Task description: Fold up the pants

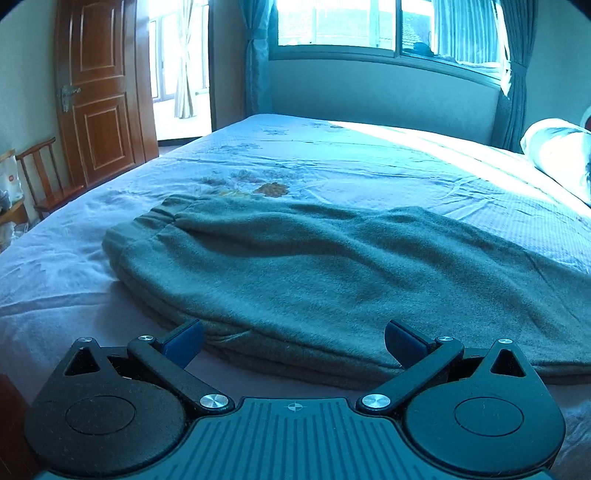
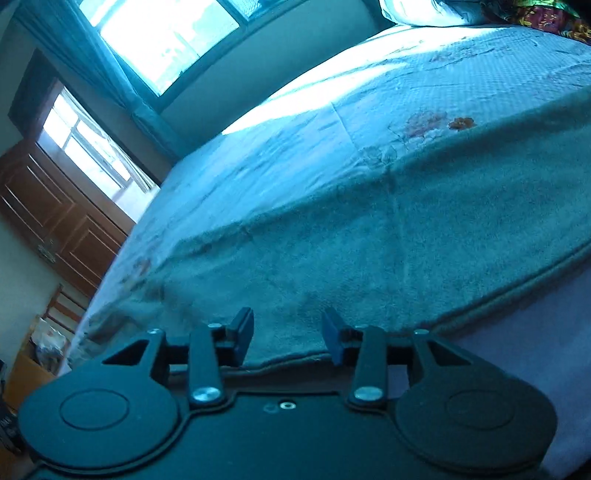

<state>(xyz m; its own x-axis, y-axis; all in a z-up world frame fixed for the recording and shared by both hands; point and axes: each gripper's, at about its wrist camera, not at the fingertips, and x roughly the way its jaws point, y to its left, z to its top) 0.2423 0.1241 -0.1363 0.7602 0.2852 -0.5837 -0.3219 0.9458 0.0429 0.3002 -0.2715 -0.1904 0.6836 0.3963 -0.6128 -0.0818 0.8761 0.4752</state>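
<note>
Grey-green fleece pants lie flat across the bed, waistband to the left and the legs running off to the right. My left gripper is open wide at the pants' near folded edge, which lies between its blue pads without being pinched. In the right wrist view, tilted to one side, the pants fill the middle. My right gripper is partly open over their near hem, its pads apart with fleece showing in the gap.
A pale floral sheet covers the bed. A white pillow lies at the right end. A wooden door and a wooden chair stand to the left; a window with curtains is behind.
</note>
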